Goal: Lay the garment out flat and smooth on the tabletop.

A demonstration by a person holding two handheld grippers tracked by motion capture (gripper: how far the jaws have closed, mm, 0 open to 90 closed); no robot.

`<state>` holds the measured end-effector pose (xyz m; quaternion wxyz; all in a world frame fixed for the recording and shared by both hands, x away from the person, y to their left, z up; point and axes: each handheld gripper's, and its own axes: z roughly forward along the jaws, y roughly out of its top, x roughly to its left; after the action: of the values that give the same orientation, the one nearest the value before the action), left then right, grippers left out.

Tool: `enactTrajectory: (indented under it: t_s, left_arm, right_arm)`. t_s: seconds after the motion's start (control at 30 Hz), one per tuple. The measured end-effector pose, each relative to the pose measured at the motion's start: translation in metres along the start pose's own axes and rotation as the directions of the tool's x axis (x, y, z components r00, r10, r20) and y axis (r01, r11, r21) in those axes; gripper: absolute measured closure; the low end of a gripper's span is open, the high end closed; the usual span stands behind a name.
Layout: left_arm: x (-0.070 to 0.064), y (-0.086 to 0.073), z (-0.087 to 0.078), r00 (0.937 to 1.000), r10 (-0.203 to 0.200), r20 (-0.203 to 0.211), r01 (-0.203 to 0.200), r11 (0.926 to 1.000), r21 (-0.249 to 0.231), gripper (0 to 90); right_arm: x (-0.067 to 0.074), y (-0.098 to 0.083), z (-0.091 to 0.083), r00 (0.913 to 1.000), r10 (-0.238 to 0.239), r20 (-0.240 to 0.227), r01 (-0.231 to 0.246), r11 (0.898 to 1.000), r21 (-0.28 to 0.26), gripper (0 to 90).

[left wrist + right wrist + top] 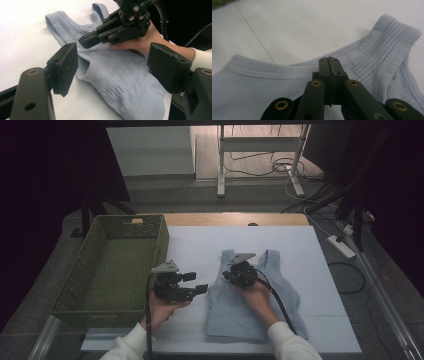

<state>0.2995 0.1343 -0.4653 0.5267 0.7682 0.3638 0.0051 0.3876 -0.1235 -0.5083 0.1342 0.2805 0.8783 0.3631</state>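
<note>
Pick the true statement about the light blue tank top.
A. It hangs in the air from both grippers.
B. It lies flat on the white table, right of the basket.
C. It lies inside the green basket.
B: the high view shows the tank top spread on the white table, with the green basket to its left holding nothing.

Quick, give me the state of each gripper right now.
Left gripper: open, holding nothing, beside the light blue tank top.
Right gripper: shut, tips over the top's neckline; no cloth visibly pinched.
</note>
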Motion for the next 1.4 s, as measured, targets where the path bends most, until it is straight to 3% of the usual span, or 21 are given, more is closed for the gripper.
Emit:
enactTrajectory:
  t_s: [0.17, 0.33, 0.43, 0.63, 0.83, 0.93, 1.0, 1.17, 1.4]
  left_arm:
    - [0.000, 0.000, 0.001, 1.0000, -0.001, 0.000, 0.001, 1.0000, 0.002, 25.4]
    - [0.000, 0.000, 0.002, 1.0000, -0.001, -0.002, 0.001, 1.0000, 0.005, 24.9]
    - [0.000, 0.000, 0.003, 1.0000, -0.001, -0.003, 0.001, 1.0000, 0.007, 24.7]
    - [0.000, 0.000, 0.004, 1.0000, 0.000, -0.005, 0.000, 0.9999, 0.011, 24.4]
    - [0.002, -0.001, 0.005, 0.9999, -0.004, -0.011, 0.004, 0.9999, 0.011, 24.3]
    - [0.002, -0.002, 0.006, 0.9999, -0.003, -0.014, 0.003, 0.9999, 0.011, 24.1]
    - [0.002, -0.002, 0.006, 0.9999, 0.000, -0.015, 0.001, 0.9999, 0.012, 24.0]
    - [0.001, -0.002, 0.007, 0.9998, 0.007, -0.017, -0.006, 0.9999, 0.016, 23.5]
    - [0.004, -0.002, 0.007, 0.9996, 0.007, -0.026, -0.006, 0.9999, 0.014, 23.3]
  right_arm:
    - [0.001, 0.000, -0.012, 0.9992, 0.025, -0.030, -0.027, 0.999, -0.042, 88.4]
    - [0.000, -0.004, -0.028, 0.9973, 0.056, -0.048, -0.060, 0.995, -0.085, 72.4]
    - [0.003, -0.007, -0.038, 0.9979, 0.045, -0.046, -0.049, 0.995, -0.088, 59.2]
    - [0.012, -0.016, -0.059, 0.9993, 0.029, -0.022, -0.031, 0.992, -0.124, 48.4]
    - [0.020, -0.029, -0.080, 0.9978, 0.037, -0.055, -0.045, 0.986, -0.163, 39.8]
    - [0.029, -0.040, -0.090, 0.9996, 0.008, -0.027, -0.013, 0.982, -0.187, 38.2]
    - [0.035, -0.044, -0.095, 0.9994, -0.006, -0.034, 0.000, 0.982, -0.187, 37.6]
    - [0.043, -0.049, -0.101, 0.9954, 0.028, -0.091, -0.043, 0.985, -0.166, 34.3]
    - [0.044, -0.059, -0.110, 0.9910, 0.058, -0.120, -0.078, 0.983, -0.168, 34.4]
